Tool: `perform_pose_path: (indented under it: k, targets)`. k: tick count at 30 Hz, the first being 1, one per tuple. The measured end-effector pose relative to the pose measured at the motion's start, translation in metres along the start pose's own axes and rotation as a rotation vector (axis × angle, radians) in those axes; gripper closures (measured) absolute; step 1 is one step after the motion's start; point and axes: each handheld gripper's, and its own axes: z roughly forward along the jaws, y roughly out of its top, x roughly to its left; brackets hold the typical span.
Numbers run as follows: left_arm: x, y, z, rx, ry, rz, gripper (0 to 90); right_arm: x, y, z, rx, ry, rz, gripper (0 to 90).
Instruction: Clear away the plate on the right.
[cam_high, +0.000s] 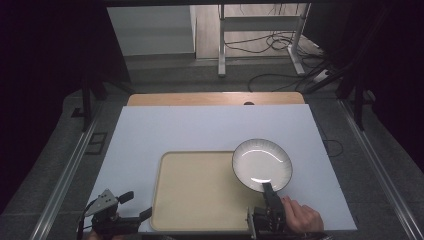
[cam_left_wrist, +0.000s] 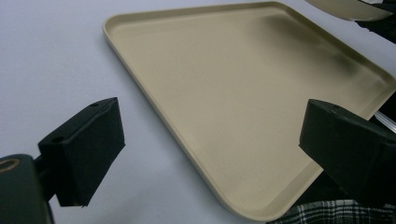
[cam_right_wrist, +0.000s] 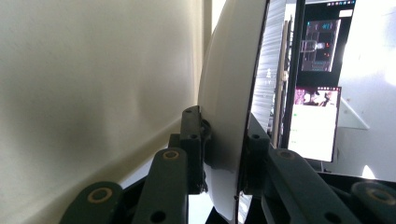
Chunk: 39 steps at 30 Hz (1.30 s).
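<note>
My right gripper (cam_high: 268, 190) pinches the white, dark-rimmed ceramic plate (cam_high: 261, 164) by its rim, stiff, slick, breakable, over the beige tray (cam_high: 195, 192), while my left gripper's (cam_high: 135, 206) fingers gape wide.

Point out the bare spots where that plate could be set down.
The tray is bare except its far right corner, under the plate clamped by the right gripper. The white tabletop beyond the tray is free. The near left corner is tight around the left gripper.

the tray (cam_high: 200, 192) is lying on the worktop (cam_high: 200, 127) near its front edge; the plate (cam_high: 261, 164) is overhanging the tray's far right corner.
</note>
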Motion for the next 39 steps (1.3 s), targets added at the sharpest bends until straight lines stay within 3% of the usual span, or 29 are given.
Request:
perform_pose_path:
  k: [2, 7, 10, 12, 16, 17, 39]
  targets:
    - [0.0, 0.0, 0.0, 0.0, 0.0, 0.0, 6.4, 0.0, 0.003, -0.003, 0.011, 0.003, -0.01, 75.8]
    - [0.0, 0.0, 0.0, 0.001, 0.001, 0.0, 6.4, 0.002, 0.01, -0.004, -0.043, -0.006, -0.012, 75.7]
    - [0.0, 0.0, 0.0, 0.001, 0.001, 0.0, 6.4, 0.002, 0.014, -0.007, -0.018, -0.003, -0.026, 75.7]
    - [0.0, 0.0, 0.0, 0.001, 0.001, 0.001, 6.4, 0.005, 0.017, -0.005, -0.077, -0.005, -0.015, 75.6]
    - [0.0, 0.0, 0.0, 0.002, 0.001, 0.0, 6.4, 0.006, 0.024, -0.008, -0.065, 0.004, -0.031, 75.6]
    - [0.0, 0.0, 0.0, 0.002, 0.001, 0.0, 6.4, 0.007, 0.025, -0.007, -0.088, -0.007, -0.025, 75.6]
    - [0.0, 0.0, 0.001, 0.0, 0.001, 0.0, 6.4, 0.021, 0.061, -0.007, -0.17, -0.002, -0.075, 75.1]
